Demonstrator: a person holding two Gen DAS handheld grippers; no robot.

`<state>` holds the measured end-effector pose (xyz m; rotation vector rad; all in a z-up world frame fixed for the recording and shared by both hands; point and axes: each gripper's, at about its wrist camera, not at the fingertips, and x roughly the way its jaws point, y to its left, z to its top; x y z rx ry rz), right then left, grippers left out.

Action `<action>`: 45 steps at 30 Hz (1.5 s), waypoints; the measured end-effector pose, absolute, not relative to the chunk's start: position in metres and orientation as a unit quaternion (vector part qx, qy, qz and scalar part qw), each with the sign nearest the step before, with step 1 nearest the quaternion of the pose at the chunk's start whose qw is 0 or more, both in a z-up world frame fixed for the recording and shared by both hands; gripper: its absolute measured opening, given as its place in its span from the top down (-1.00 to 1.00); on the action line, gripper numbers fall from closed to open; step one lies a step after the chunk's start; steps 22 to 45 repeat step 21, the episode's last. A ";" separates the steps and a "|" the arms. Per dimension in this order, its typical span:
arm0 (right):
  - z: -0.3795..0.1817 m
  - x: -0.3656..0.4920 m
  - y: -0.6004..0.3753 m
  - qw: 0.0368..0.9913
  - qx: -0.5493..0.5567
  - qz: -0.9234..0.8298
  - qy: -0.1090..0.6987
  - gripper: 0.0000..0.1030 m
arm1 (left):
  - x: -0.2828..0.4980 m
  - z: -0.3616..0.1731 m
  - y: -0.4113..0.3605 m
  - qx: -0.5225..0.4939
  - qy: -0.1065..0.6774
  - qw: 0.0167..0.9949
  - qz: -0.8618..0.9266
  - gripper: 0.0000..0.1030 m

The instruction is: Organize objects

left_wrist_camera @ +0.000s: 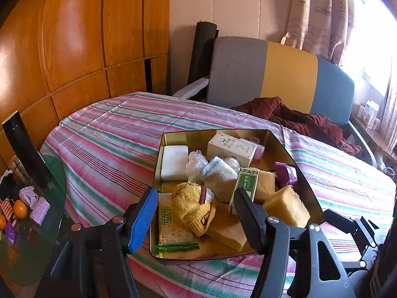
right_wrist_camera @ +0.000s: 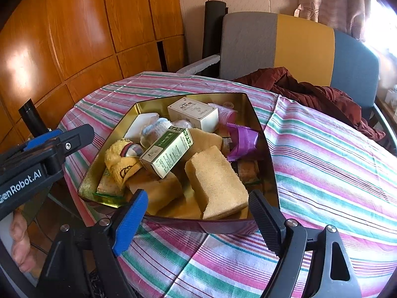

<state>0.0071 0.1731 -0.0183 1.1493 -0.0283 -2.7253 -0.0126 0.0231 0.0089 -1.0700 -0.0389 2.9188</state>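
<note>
A gold tin tray (left_wrist_camera: 158, 164) (right_wrist_camera: 263, 129) sits on the striped tablecloth, filled with items: yellow sponges (right_wrist_camera: 215, 181) (left_wrist_camera: 287, 206), a green-and-white box (right_wrist_camera: 168, 151) (left_wrist_camera: 245, 181), a white box (right_wrist_camera: 193, 111) (left_wrist_camera: 230, 146), yellow socks (left_wrist_camera: 191, 206) (right_wrist_camera: 119, 159), a grey-blue sock (left_wrist_camera: 220, 171), a white soap bar (left_wrist_camera: 173, 161) and a purple packet (right_wrist_camera: 242, 141) (left_wrist_camera: 285, 173). My left gripper (left_wrist_camera: 196, 213) is open and empty over the tray's near end. My right gripper (right_wrist_camera: 198, 213) is open and empty at the tray's near rim.
A glass side table (left_wrist_camera: 32, 198) at the left holds oranges (left_wrist_camera: 19, 208), small items and a black cylinder (left_wrist_camera: 24, 149). A grey, yellow and blue chair (left_wrist_camera: 273, 74) with a dark red garment (left_wrist_camera: 310, 121) stands behind the table. A wooden wardrobe lines the left wall.
</note>
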 end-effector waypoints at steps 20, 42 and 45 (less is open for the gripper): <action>-0.018 0.002 0.172 0.090 0.387 -0.918 -0.010 -0.64 | -0.015 0.008 0.022 -0.338 -0.001 0.020 0.941 -0.19; -0.016 0.002 0.173 0.090 0.385 -0.919 -0.010 -0.64 | -0.016 0.007 0.021 -0.341 -0.003 0.021 0.940 -0.19; -0.016 0.002 0.173 0.090 0.385 -0.919 -0.010 -0.64 | -0.016 0.007 0.021 -0.341 -0.003 0.021 0.940 -0.19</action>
